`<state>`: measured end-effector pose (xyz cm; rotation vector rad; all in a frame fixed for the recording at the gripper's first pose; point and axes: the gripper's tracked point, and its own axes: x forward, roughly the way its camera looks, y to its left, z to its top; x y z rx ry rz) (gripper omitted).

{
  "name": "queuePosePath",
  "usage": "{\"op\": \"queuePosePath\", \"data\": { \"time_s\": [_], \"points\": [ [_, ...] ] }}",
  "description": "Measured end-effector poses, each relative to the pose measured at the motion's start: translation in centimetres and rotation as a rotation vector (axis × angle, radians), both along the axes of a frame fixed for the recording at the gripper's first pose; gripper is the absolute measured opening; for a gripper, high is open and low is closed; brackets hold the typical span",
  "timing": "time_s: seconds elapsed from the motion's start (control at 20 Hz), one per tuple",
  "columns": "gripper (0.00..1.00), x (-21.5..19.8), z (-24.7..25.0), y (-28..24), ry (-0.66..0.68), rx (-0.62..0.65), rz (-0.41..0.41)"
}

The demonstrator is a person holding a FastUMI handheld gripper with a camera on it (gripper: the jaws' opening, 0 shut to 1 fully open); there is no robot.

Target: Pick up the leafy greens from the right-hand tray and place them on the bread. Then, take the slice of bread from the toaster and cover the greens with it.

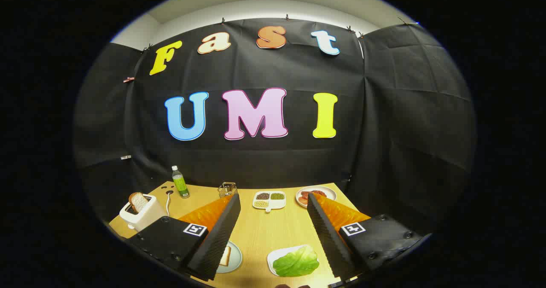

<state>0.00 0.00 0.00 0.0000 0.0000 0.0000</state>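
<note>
Jaws: Clearly spread wide and holding nothing; the gripper (273, 232) hangs above the tabletop with bare wood showing in the gap, which suits an approach before any pick.

Leafy greens: a crinkled pale-green lettuce leaf (296, 261) lies on a white tray (273, 257) low in the gap, close to the inner face of the right finger. It rests flat and loose, so it looks easy to pinch from above, and this is the first thing the task calls for.

Bread on plate: a pale toast slice (225, 255) sits on a round light plate (235, 260), half hidden behind the left finger. It lies flat with its face up, presumably so the leaf can be laid on it.

Tabletop: light wooden surface (273, 226) carrying everything.

Toaster: a white boxy toaster (141, 213) stands beyond the left finger near the tabletop's corner, with a brown-crusted bread slice (138, 201) standing upright in its slot, its top proud of the slot so it can be gripped later.

Farther items: a white divided dish of beans and grains (269, 200) lies straight ahead beyond the fingers; a round plate of reddish sausage pieces (315, 194) is just past the right fingertip; a green-labelled clear bottle (180, 182) and a small wire basket (227, 189) stand near the back edge.

Progress: judging by the layout, nothing is assembled yet.
</note>
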Motion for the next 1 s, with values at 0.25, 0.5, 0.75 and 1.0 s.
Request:
{"op": "queuePosePath", "data": {
  "time_s": [0.25,0.5,0.75,1.0],
  "points": [
    [0.98,0.0,-1.1,-0.8,0.041,0.012,-0.003],
    [0.98,0.0,-1.8,-3.2,0.068,-0.003,-0.053],
    [0.98,0.2,-1.9,-3.8,0.091,0.011,-0.061],
    [0.99,0.5,-3.0,-3.4,0.133,0.006,-0.039]
  ]
}}
